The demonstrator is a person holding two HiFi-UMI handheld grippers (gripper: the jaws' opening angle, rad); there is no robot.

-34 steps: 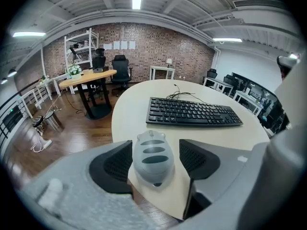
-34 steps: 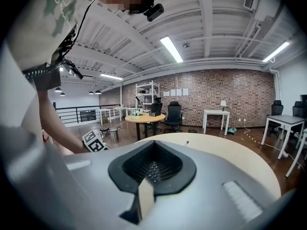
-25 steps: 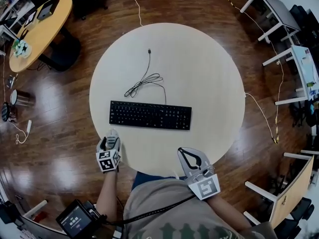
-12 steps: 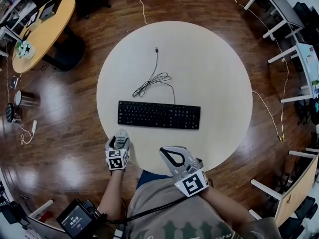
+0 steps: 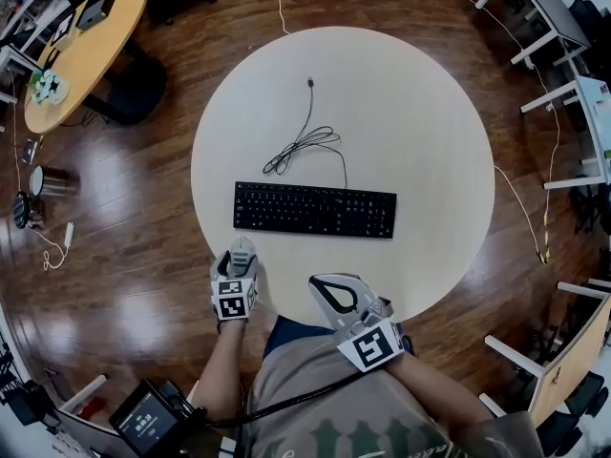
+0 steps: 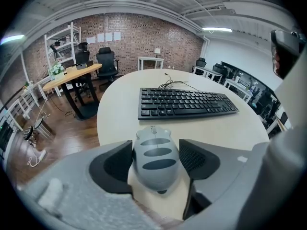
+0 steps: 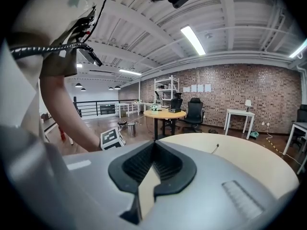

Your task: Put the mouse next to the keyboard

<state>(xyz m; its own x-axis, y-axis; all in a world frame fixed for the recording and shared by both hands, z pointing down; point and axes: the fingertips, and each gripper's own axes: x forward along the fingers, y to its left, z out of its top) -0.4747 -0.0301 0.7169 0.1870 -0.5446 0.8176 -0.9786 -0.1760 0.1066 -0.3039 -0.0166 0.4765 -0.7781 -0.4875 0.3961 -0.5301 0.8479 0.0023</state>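
A grey mouse [image 6: 154,158] with darker stripes sits between the jaws of my left gripper [image 6: 156,161], which is shut on it. In the head view the mouse [image 5: 242,253] and left gripper [image 5: 239,260] hover at the round table's near edge, just in front of the left end of the black keyboard [image 5: 315,209]. The keyboard [image 6: 184,102] lies ahead in the left gripper view, its cable [image 5: 307,141] coiled behind it. My right gripper [image 5: 329,294] is shut on nothing at the table's near edge by my body; its tips [image 7: 153,146] meet.
The pale round table [image 5: 420,122] stands on a dark wood floor. An oval wooden table [image 5: 81,51] with small items is far left, white desks [image 5: 558,36] at the right. A thin cable [image 5: 520,208] runs across the floor at the table's right.
The right gripper has moved left along the table's near edge, towards my body. The left gripper still holds the mouse in nearly the same spot by the keyboard's left end.
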